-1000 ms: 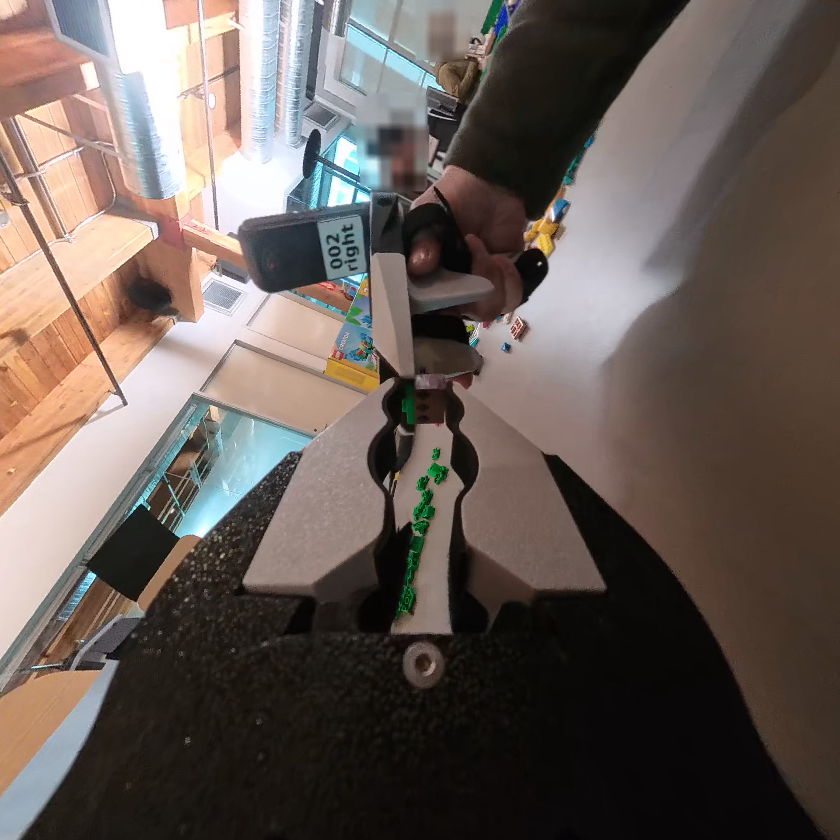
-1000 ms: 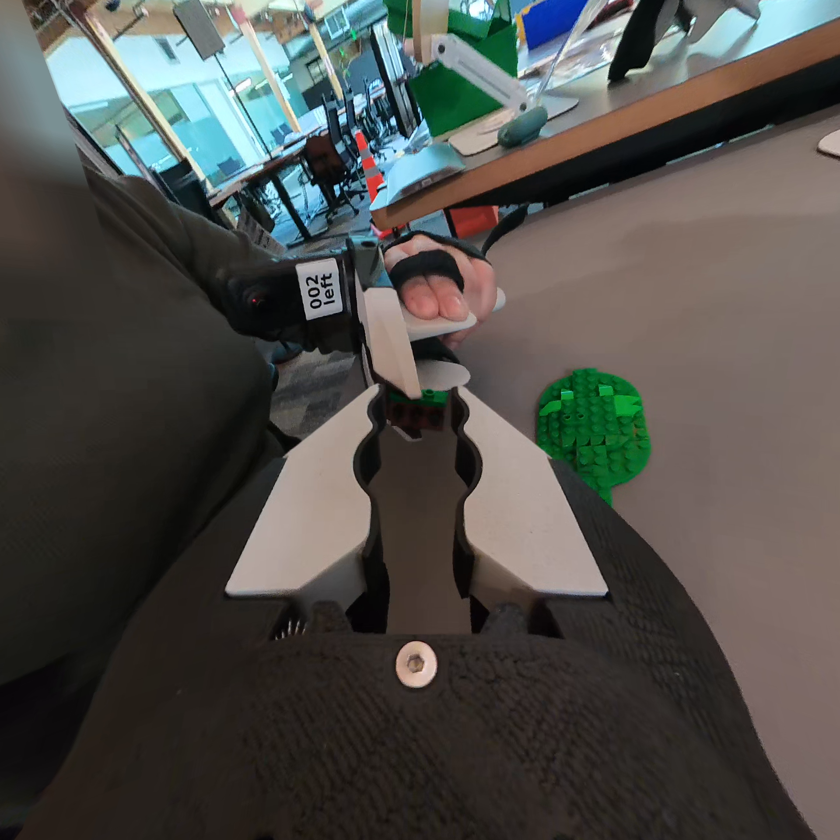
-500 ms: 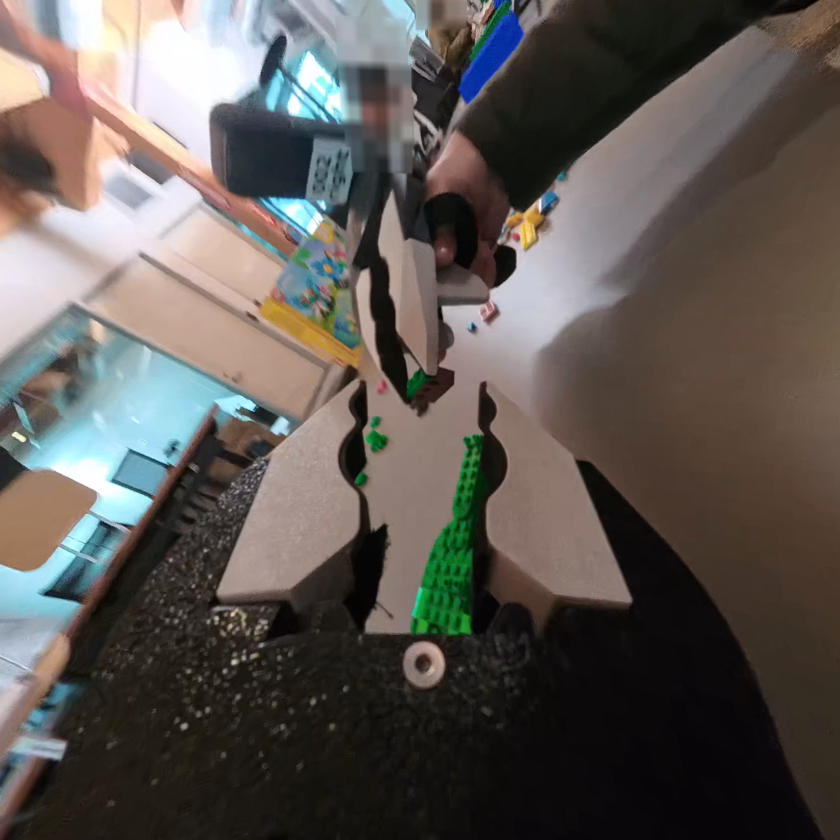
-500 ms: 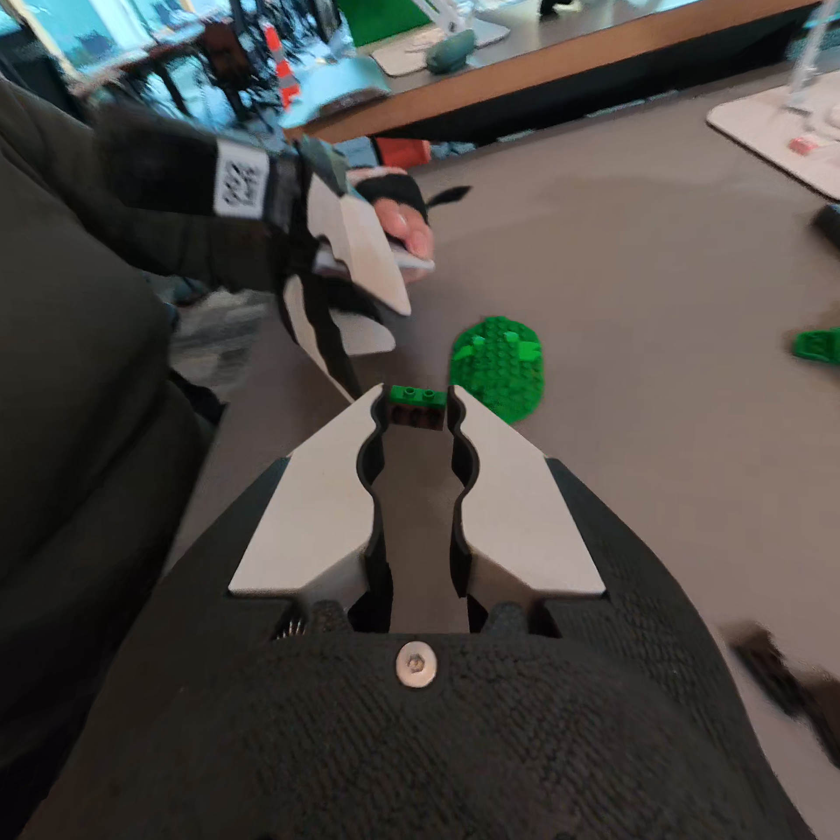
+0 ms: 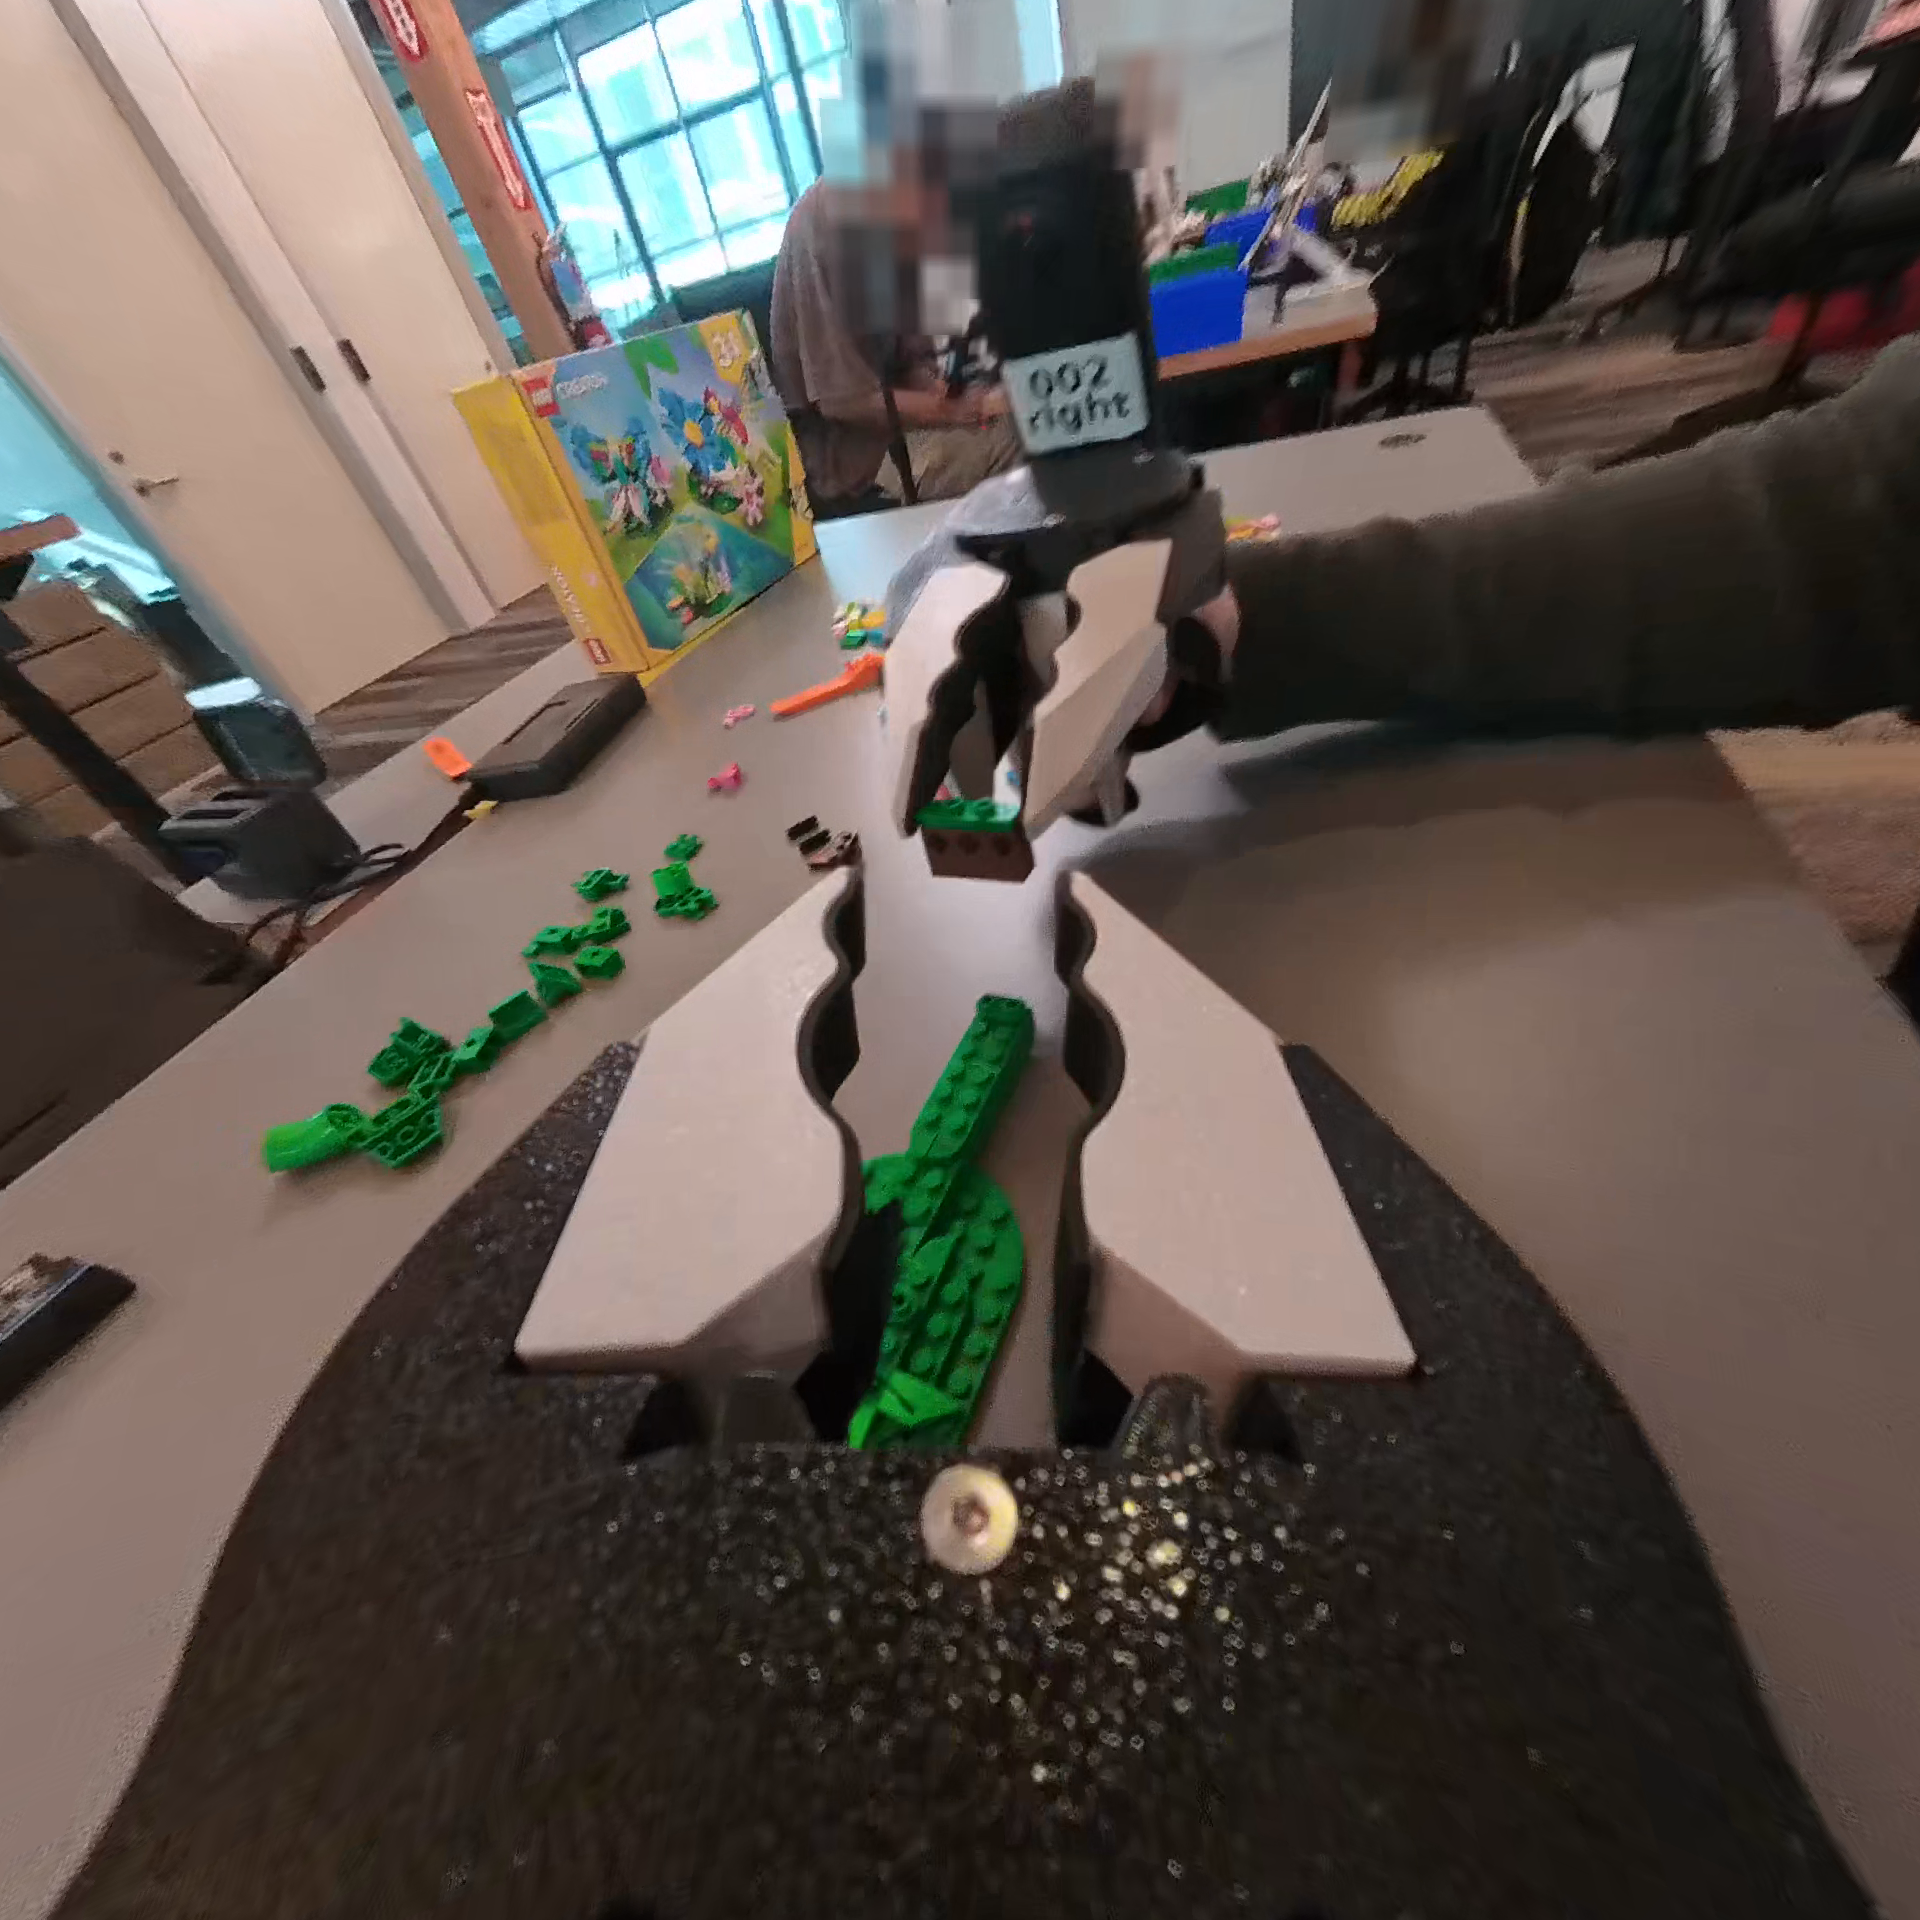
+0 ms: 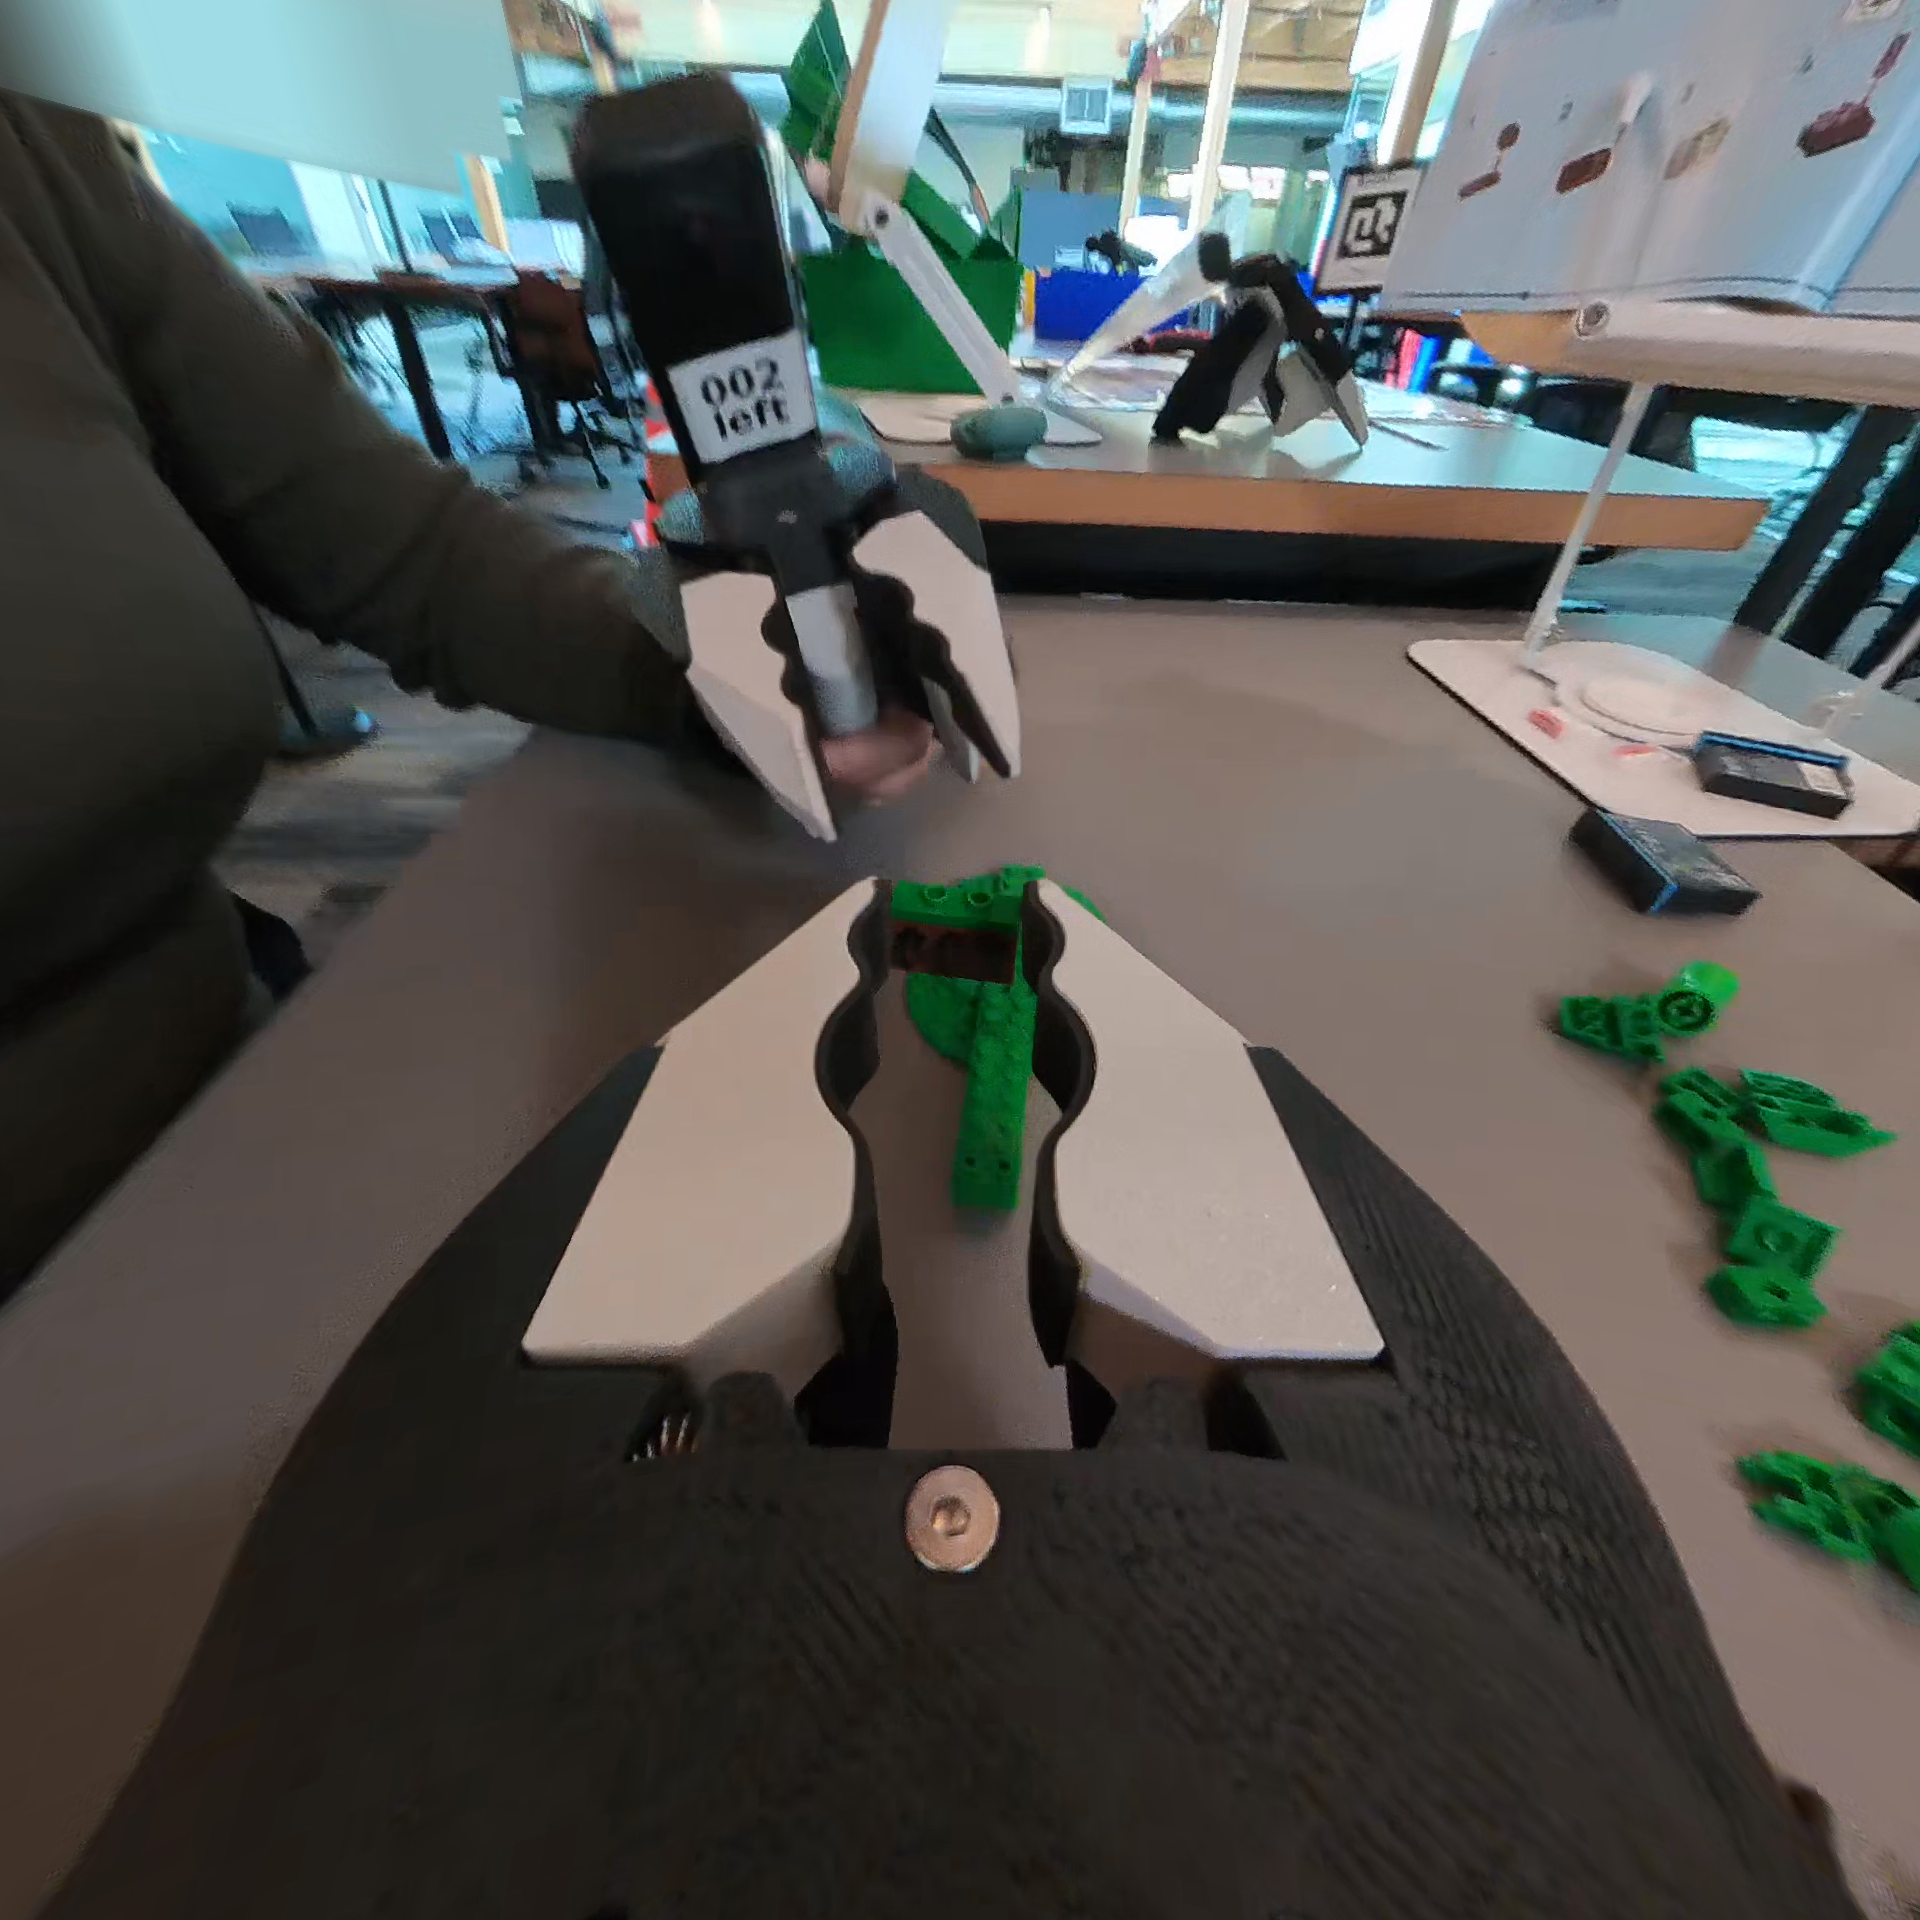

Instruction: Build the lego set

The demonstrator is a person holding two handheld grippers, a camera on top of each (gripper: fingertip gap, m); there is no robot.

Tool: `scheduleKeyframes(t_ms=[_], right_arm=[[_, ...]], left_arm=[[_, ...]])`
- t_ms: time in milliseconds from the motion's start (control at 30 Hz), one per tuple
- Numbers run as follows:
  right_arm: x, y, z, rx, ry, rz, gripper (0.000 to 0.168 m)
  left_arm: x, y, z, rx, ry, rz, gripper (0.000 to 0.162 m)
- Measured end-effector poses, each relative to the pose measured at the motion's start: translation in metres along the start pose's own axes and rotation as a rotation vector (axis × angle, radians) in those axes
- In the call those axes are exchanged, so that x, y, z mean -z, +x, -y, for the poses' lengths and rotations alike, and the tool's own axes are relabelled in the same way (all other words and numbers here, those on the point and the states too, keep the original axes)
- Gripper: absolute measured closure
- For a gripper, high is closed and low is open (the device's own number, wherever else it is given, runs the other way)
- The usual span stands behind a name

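A white printed label point(image 5: 1075, 403) sits on the black body of the right tool point(image 5: 971, 821), and a like one point(image 6: 740, 407) on the left tool point(image 6: 899, 800). The yellow box point(image 5: 665, 488) carries a brand mark (upper corner), and a square code sign point(image 6: 1369, 223) stands by the open booklet point(image 6: 1662, 145).

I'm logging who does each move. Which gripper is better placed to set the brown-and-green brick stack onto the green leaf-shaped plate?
Right. The right gripper is shut on the brick stack, above the green plate. The left gripper is open and empty, so it suits steadying the plate.
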State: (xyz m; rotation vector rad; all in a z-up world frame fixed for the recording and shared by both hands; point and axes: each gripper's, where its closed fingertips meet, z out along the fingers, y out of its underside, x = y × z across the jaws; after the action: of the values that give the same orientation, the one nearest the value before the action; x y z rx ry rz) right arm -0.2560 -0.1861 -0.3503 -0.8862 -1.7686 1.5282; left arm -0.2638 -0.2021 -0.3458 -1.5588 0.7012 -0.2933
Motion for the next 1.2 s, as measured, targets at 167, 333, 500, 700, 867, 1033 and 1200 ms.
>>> scheduleKeyframes(t_ms=[167, 333, 500, 700, 867, 1033, 1200], right_arm=[[0.01, 0.006, -0.028, -0.053, -0.154, 0.006, 0.145], [0.01, 0.01, -0.038, -0.096, -0.216, 0.006, 0.145], [0.006, 0.012, -0.047, -0.094, -0.285, -0.01, 0.145], [0.011, 0.02, -0.061, -0.08, -0.373, -0.059, 0.145], [0.015, 0.021, -0.081, -0.04, -0.496, -0.068, 0.144], [0.022, 0.022, -0.082, -0.028, -0.497, -0.074, 0.144], [0.025, 0.022, -0.082, -0.029, -0.5, -0.083, 0.144]], left_arm=[[-0.005, -0.008, -0.04, -0.113, -0.27, 0.058, 0.123], [-0.013, -0.005, -0.056, -0.064, -0.402, -0.042, 0.115], [-0.026, -0.006, -0.073, -0.107, -0.477, -0.166, 0.118], [-0.037, 0.005, -0.082, -0.082, -0.497, -0.285, 0.131], [-0.036, 0.003, -0.084, -0.121, -0.502, -0.271, 0.145], [-0.037, 0.002, -0.084, -0.123, -0.503, -0.266, 0.145], [-0.037, 0.0, -0.085, -0.119, -0.515, -0.251, 0.146]])
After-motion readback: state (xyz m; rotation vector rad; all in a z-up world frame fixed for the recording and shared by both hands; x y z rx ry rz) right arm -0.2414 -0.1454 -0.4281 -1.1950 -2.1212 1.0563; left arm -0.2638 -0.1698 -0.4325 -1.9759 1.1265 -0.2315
